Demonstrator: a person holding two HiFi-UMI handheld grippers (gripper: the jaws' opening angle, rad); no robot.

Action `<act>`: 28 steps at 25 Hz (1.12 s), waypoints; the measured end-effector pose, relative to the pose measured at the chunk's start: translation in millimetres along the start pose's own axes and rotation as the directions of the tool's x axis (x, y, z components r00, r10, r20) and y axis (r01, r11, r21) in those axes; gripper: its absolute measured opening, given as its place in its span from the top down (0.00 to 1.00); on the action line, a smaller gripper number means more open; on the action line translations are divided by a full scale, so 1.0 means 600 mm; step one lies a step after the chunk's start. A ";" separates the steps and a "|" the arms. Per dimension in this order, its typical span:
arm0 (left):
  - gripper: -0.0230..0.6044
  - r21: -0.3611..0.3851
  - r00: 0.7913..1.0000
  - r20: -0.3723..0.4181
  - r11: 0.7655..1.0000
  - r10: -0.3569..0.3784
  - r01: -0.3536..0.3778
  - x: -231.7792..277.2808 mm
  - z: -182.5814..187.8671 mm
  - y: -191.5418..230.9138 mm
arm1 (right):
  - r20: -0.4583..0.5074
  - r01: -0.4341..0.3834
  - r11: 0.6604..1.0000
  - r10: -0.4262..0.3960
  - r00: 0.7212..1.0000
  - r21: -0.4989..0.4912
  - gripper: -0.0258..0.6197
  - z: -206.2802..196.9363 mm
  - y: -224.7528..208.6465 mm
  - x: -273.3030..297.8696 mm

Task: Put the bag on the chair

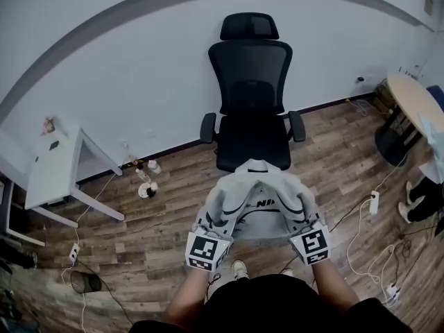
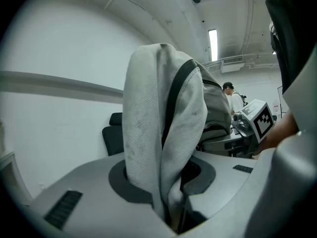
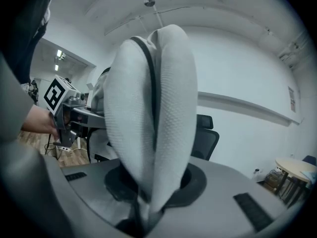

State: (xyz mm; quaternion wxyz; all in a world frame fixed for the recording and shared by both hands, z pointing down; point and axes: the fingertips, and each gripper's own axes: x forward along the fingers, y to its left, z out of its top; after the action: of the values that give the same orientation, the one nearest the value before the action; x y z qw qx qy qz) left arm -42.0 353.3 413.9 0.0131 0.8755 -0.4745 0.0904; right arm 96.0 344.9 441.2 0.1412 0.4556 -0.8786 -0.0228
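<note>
Bag (image 1: 253, 198) hangs spread between my left gripper (image 1: 219, 212) and right gripper (image 1: 301, 208), each clenched on a fold of its fabric, just short of the chair (image 1: 251, 96); the two-point grip holds it level for placement.

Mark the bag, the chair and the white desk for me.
bag (image 1: 257, 217), head view, grey front panel.
chair (image 1: 251, 137), head view, seat cushion.
white desk (image 1: 55, 168), head view, top surface.

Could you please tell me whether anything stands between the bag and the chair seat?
Nothing visible does. The left gripper and the right gripper are shut on the bag, held just in front of the chair, whose seat is bare. The power strip on the floor lies off to the right.
</note>
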 end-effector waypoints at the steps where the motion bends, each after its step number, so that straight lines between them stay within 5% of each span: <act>1: 0.77 -0.006 1.000 -0.003 1.000 -0.012 0.011 -0.001 -0.004 0.008 | -0.005 0.002 1.000 -0.002 1.000 0.003 0.82 -0.001 0.005 0.008; 13: 0.77 -0.037 0.997 0.001 0.997 -0.074 0.074 -0.039 -0.004 0.111 | -0.027 -0.005 1.000 0.005 1.000 0.000 0.80 0.032 0.073 0.094; 28: 0.77 -0.064 0.997 -0.020 0.995 -0.076 0.075 0.071 0.002 0.171 | -0.033 -0.032 0.999 0.032 0.999 0.009 0.80 0.033 -0.004 0.192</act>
State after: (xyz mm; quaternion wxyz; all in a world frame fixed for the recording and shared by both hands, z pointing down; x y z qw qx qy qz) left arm -104.4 261.7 413.7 0.0497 0.8908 -0.4437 0.0845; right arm 29.9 248.4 447.9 0.1544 0.4424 -0.8834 -0.0092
